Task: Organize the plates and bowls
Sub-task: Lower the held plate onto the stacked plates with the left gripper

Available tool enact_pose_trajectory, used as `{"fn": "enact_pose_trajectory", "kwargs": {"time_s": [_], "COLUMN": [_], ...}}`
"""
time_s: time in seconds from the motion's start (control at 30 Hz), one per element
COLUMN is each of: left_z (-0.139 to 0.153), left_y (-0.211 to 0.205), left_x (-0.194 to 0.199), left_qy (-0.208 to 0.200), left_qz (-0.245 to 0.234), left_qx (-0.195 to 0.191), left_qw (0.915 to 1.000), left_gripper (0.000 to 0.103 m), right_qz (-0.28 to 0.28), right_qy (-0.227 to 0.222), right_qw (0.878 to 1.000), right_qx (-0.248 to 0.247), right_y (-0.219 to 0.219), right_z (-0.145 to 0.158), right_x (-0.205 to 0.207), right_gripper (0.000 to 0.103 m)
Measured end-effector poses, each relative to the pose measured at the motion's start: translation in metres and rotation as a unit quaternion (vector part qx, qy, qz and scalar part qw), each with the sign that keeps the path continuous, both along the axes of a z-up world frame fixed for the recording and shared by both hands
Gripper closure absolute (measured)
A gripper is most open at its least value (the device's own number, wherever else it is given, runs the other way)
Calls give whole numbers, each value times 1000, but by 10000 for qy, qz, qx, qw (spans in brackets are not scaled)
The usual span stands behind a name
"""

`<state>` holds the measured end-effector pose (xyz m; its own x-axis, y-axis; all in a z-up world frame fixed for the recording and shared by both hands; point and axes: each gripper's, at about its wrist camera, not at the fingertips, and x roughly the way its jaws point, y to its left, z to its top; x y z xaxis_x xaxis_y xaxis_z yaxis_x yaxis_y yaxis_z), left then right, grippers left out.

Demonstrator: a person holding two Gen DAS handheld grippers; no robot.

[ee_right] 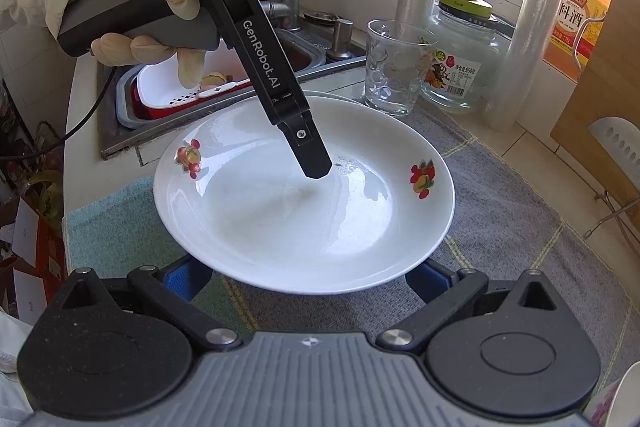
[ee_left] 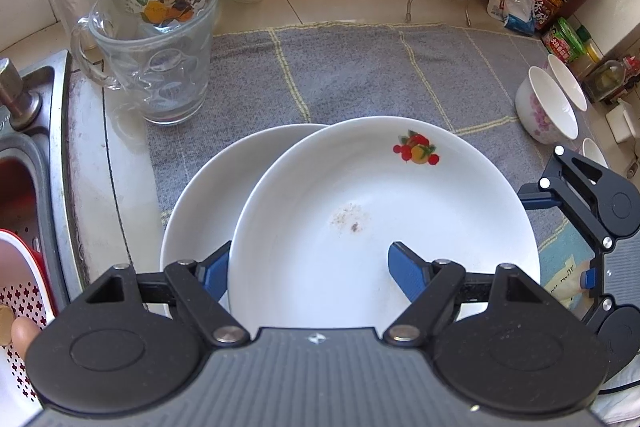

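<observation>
White plate [ee_left: 360, 211] rim clamped in left tongs [ee_left: 308, 269]; right tongs [ee_right: 308, 279] gape.

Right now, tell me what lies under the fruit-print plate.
A second white plate sits under the fruit-print plate, its left part sticking out. Both rest on a grey checked cloth. Most of the lower plate is covered, so any pattern on it cannot be seen.
</observation>
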<state>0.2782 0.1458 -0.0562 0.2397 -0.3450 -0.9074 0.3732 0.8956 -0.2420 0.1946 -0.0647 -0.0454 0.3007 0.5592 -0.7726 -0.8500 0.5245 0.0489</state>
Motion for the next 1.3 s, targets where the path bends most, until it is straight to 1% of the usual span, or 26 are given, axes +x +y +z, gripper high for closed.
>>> {"fn": "enact_pose_trajectory", "kwargs": {"time_s": [0.2,0.4,0.57,0.67,0.93,1.1,1.3], "left_z": [-3,-3,-6,-7,1,3,10], "left_y": [2,2,3,5,8,14,15], "left_x": [4,8,11,10,9,9,4], "left_qy": [97,100,226,214,68,-8,-238], "left_qz": [15,-24,-7,2,-4,54,-17], "left_qx": [35,133,221,218,263,225,353], "left_qw": [9999,9999,9995,9995,9996,9997,9991], "left_gripper": [24,24,23,23,23,23,22], "right_qz": [51,56,85,83,70,38,-60], "right_qy": [7,41,21,41,17,-3,-90], "right_qw": [10000,10000,10000,9999,10000,10000,9998], "right_qx": [-18,-2,46,90,34,-21,-194], "right_y": [2,2,1,1,5,9,12], "right_z": [-1,0,0,0,-1,-3,-6], "right_x": [0,1,1,1,2,2,3], "right_gripper": [0,0,0,0,0,0,0]}}
